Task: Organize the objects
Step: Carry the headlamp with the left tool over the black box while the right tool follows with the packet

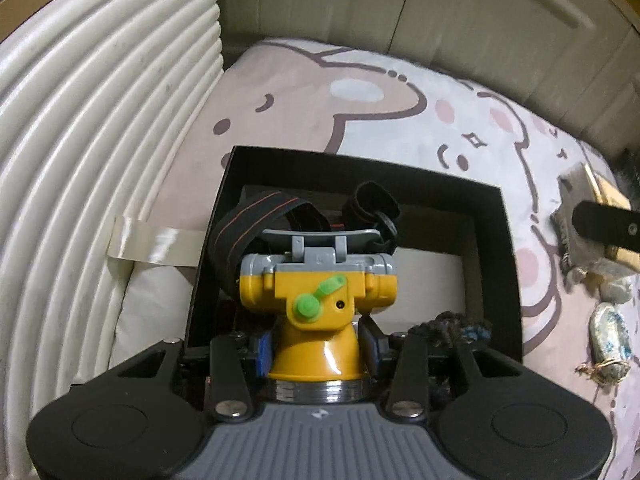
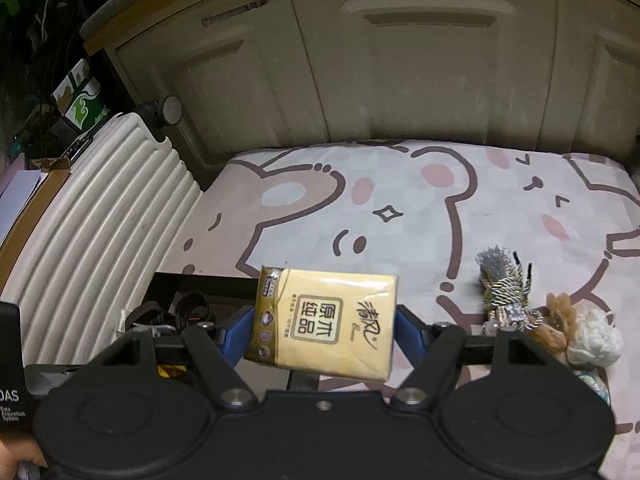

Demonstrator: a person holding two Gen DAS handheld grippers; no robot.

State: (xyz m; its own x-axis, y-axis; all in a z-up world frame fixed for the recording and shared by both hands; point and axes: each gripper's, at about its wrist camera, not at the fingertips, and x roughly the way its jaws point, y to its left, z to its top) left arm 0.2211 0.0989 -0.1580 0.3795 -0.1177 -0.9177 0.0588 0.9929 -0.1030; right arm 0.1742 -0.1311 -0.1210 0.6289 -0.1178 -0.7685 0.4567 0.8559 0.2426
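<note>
Two grips: left gripper, jaws clenched on yellow headlamp, held over black box on bed; right gripper, jaws clenched on tissue pack, held near box's right edge, above bedsheet.
</note>
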